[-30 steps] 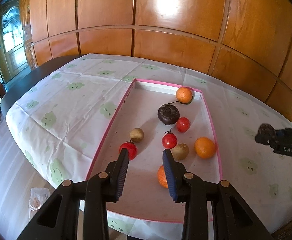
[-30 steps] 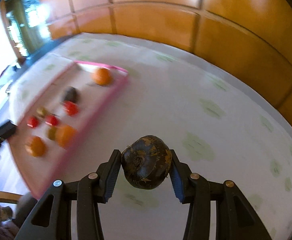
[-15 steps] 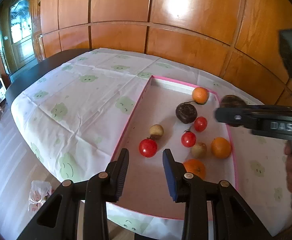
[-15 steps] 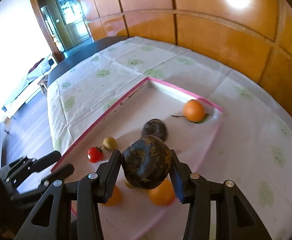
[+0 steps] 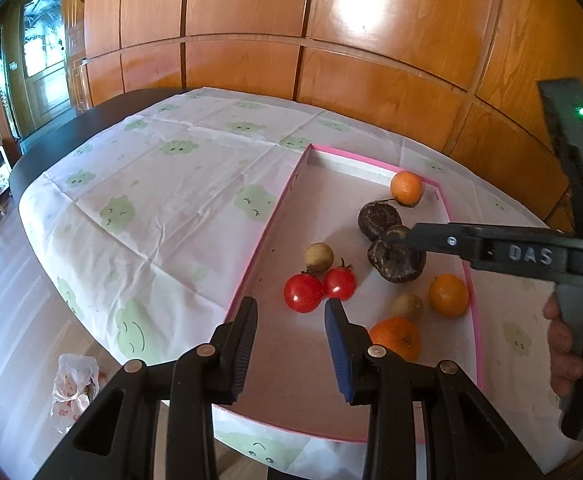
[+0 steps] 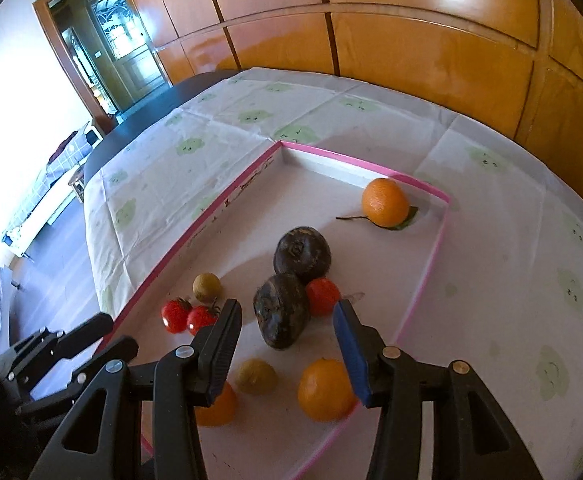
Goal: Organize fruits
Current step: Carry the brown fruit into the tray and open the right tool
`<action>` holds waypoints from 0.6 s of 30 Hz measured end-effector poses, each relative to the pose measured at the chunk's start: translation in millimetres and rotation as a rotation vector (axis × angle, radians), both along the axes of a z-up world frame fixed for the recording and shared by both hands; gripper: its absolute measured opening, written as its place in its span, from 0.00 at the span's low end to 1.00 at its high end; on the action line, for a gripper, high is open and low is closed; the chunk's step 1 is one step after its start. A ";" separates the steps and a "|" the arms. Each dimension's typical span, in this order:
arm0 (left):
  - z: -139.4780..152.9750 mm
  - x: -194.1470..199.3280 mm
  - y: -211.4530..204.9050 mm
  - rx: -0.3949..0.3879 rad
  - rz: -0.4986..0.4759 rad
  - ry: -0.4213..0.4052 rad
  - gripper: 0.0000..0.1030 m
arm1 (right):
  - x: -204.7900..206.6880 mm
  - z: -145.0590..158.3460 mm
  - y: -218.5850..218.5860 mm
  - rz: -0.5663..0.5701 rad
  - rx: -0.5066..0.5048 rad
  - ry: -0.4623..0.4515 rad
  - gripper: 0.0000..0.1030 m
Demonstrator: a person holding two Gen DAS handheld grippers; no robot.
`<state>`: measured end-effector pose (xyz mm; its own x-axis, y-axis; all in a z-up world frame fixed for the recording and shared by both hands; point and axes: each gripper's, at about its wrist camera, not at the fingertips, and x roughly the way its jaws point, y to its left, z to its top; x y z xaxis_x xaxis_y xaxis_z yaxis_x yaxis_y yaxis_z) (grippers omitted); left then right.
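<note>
Our right claw [image 6: 286,306] now stands with its jaws apart and nothing pressed between the pads. Half a second ago it was clamped on the dark round fruit [image 6: 281,314]. That fruit now lies just beyond the fingertips on the floor of the pink-rimmed tray [image 6: 425,262]. It leans against a second dark fruit [image 6: 302,254] farther out and touches a red tomato [image 6: 322,296] to the right of it. Nearer to us, under the right finger, sits an orange [image 6: 325,390], and another orange [image 6: 385,202] rests at the tray's far corner. We judge this placement done: like now sits with like. Off to the left, our left claw [image 5: 291,304] hangs with its jaws apart and empty, just short of two tomatoes [image 5: 303,292]. These seem the likely next pick. The cloth-covered worktop [image 6: 511,280] around the tray shows no loose fruit.
</note>
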<state>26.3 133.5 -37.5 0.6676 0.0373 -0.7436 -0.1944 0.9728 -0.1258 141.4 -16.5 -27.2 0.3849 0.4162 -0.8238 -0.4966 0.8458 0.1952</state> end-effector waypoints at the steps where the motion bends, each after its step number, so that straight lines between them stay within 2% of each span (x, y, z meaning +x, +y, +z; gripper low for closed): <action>1: 0.1 0.1 -0.8 0.001 -0.001 0.000 0.35 | -0.8 -0.5 -0.9 -0.001 -0.001 0.002 0.46; 10: 5.7 -3.9 -8.2 0.013 -0.013 -0.012 0.35 | -18.9 -1.9 -21.3 -0.092 0.032 -0.010 0.46; 18: 9.6 -10.3 -15.0 0.025 -0.030 -0.021 0.35 | -41.4 6.3 -37.8 -0.154 0.035 -0.063 0.46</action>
<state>16.0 118.5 -27.9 0.6839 0.0355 -0.7287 -0.1630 0.9810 -0.1052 100.0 -54.3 -21.0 0.4966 0.3761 -0.7823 -0.3736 0.9061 0.1985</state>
